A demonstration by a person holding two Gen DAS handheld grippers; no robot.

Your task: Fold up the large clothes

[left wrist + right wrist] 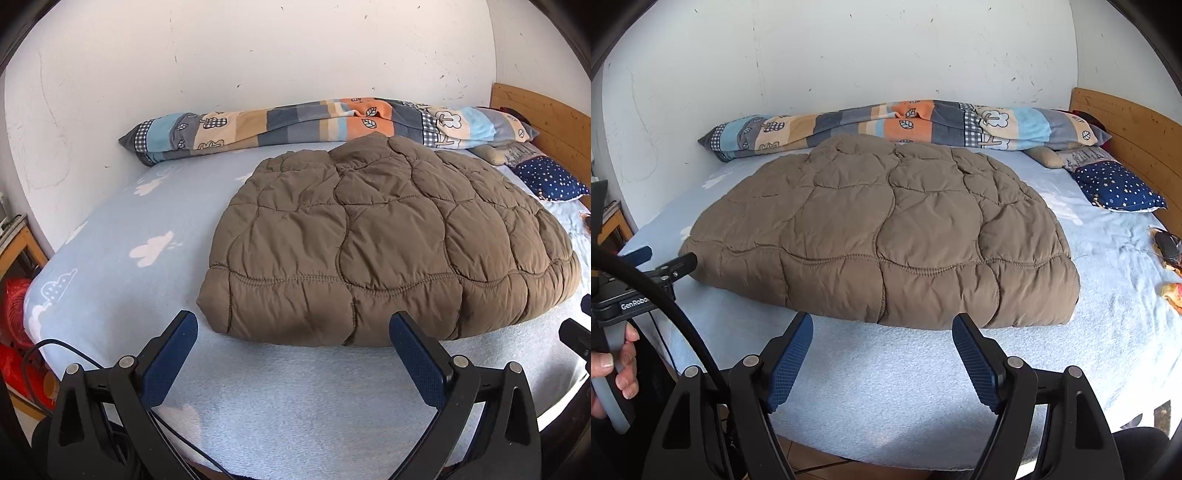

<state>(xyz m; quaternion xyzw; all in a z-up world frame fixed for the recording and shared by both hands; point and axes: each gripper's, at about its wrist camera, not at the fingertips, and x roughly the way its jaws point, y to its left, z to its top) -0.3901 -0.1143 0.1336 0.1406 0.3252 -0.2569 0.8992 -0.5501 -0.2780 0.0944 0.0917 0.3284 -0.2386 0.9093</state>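
A brown quilted padded jacket (388, 240) (886, 229) lies folded in a thick bundle on the light blue bed sheet (295, 406) (886, 387). Its stitched hem faces the near edge of the bed. My left gripper (293, 319) is open just in front of that hem, its blue pads wide apart with nothing between them. My right gripper (883, 319) is also open before the hem, empty and apart from the cloth. In the right wrist view the left gripper (665, 266) sits at the jacket's left corner, held by a hand (613, 365).
A rolled patchwork blanket (314, 122) (886, 122) lies along the white wall behind the jacket. A navy starred pillow (550, 177) (1115, 188) and a wooden headboard (1134, 125) are at the right. Small colourful items (1171, 266) lie near the bed's right side. A red basket (14, 310) stands on the floor at the left.
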